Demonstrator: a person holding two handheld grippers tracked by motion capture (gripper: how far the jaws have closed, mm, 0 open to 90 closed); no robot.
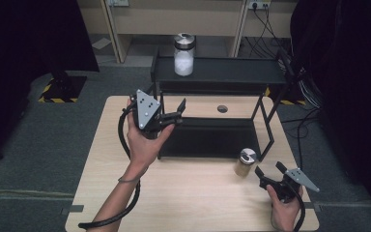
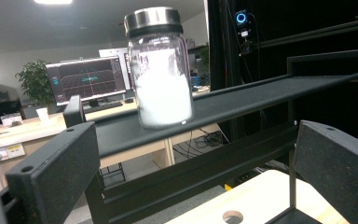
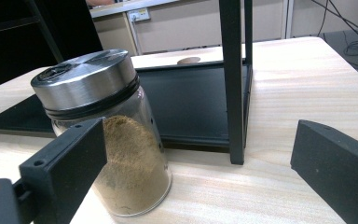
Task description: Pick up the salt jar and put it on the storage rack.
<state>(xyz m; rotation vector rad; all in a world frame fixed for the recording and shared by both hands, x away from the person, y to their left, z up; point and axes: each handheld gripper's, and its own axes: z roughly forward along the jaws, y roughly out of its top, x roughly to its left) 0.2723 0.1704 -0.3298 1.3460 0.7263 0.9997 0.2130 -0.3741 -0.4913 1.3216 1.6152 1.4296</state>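
Right gripper (image 1: pixel 269 170), jaws wide and empty, sits beside the small brown-powder glass jar with steel lid (image 3: pixel 103 135) on the pale wood worktop (image 1: pixel 188 193); centre it before closing; left gripper (image 1: pixel 179 110) open, empty, facing the white-powder jar (image 2: pixel 159 67) on the black metal shelf (image 1: pixel 232 72); jar base cropped.

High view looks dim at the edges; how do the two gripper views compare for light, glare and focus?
High view: table lit, surroundings dark. Left gripper view: ceiling light blown out, white-powder jar fairly sharp, office behind soft. Right gripper view: even light, sheen on the brown-powder jar lid, near black jaws slightly soft.
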